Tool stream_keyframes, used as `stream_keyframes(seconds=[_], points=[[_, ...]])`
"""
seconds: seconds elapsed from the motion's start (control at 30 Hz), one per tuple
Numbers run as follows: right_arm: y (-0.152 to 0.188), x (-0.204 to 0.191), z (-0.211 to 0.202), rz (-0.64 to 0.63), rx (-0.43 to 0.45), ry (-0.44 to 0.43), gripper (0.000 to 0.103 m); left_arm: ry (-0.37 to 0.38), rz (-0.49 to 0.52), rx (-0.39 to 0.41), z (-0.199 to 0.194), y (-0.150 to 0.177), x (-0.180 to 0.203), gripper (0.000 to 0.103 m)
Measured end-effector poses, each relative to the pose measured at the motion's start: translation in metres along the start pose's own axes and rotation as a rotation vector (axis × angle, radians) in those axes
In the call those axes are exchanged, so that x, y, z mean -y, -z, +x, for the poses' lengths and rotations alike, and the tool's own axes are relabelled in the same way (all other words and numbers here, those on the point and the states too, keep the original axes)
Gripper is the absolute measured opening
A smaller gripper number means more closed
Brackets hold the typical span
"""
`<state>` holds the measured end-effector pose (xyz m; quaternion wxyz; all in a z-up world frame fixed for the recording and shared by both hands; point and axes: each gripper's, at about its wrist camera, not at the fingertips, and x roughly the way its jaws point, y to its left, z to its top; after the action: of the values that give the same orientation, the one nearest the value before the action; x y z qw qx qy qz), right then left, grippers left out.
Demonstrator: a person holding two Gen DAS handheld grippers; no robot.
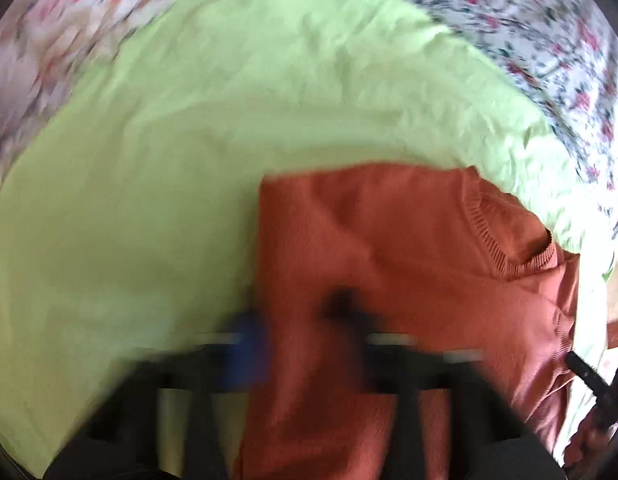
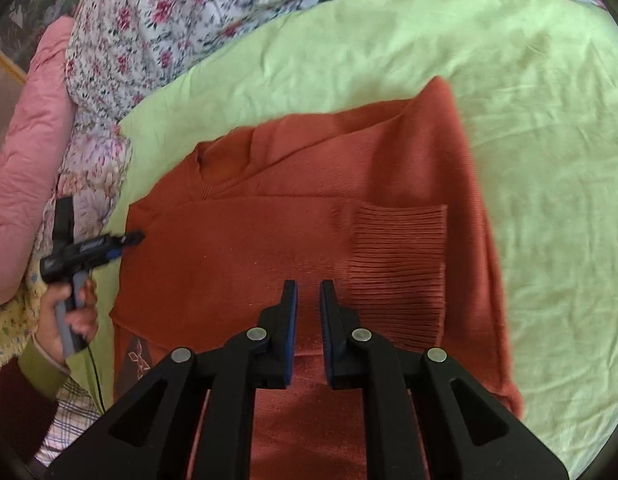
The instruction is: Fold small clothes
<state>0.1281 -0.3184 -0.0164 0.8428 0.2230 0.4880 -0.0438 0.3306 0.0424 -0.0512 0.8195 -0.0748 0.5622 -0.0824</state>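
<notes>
The right gripper (image 2: 308, 292) hovered low over the orange sweater (image 2: 293, 232), its two fingers apart by a narrow gap and holding nothing. The sweater lay on a light green sheet (image 2: 549, 160), which covered the bed, and its near part was cut off behind the gripper's black frame. A sleeve was folded across the body, and its ribbed cuff (image 2: 397, 272) rested just beside the right fingertip. At the sweater's left edge, the left gripper (image 2: 135, 237) pointed at the fabric and seemed to touch it (the person's hand (image 2: 75, 312) held its handle). In the left wrist view the left gripper (image 1: 301, 320) was strongly blurred; its fingers stood wide apart over the sweater (image 1: 389, 260), and I could not tell if they touched it. The ribbed collar (image 1: 505, 240) showed toward the right. Beyond the green sheet, at the bed's far edge, lay a flowered quilt (image 2: 157, 20) and a pink padded cover (image 2: 33, 120).
</notes>
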Motion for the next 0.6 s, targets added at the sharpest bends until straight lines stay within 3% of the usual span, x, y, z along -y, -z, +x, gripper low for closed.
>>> stream_keyframes(seconds=[0.13,0.23,0.33,0.43,0.53,0.6], points=[[-0.002,-0.004,0.009,-0.041,-0.006,-0.008,0.012,-0.066,0.041,0.061,-0.006,-0.002,0.004,0.011],[-0.002,0.012,0.028,-0.020,-0.053,0.125,0.012,-0.065,0.025,0.066,0.000,0.002,-0.004,0.012],[-0.001,0.026,0.021,0.083,-0.040,0.074,0.011,-0.036,-0.030,0.071,-0.010,0.000,-0.011,0.015],[0.001,0.017,0.000,0.059,-0.004,0.090,0.013,-0.046,-0.044,0.089,-0.037,0.010,-0.018,0.018],[0.010,0.012,-0.022,0.073,0.015,0.054,0.023,-0.030,-0.062,0.096,-0.061,0.029,-0.024,0.020],[0.020,0.006,-0.035,0.065,0.031,0.041,0.030,-0.022,-0.073,0.091,-0.077,0.049,-0.029,0.027]])
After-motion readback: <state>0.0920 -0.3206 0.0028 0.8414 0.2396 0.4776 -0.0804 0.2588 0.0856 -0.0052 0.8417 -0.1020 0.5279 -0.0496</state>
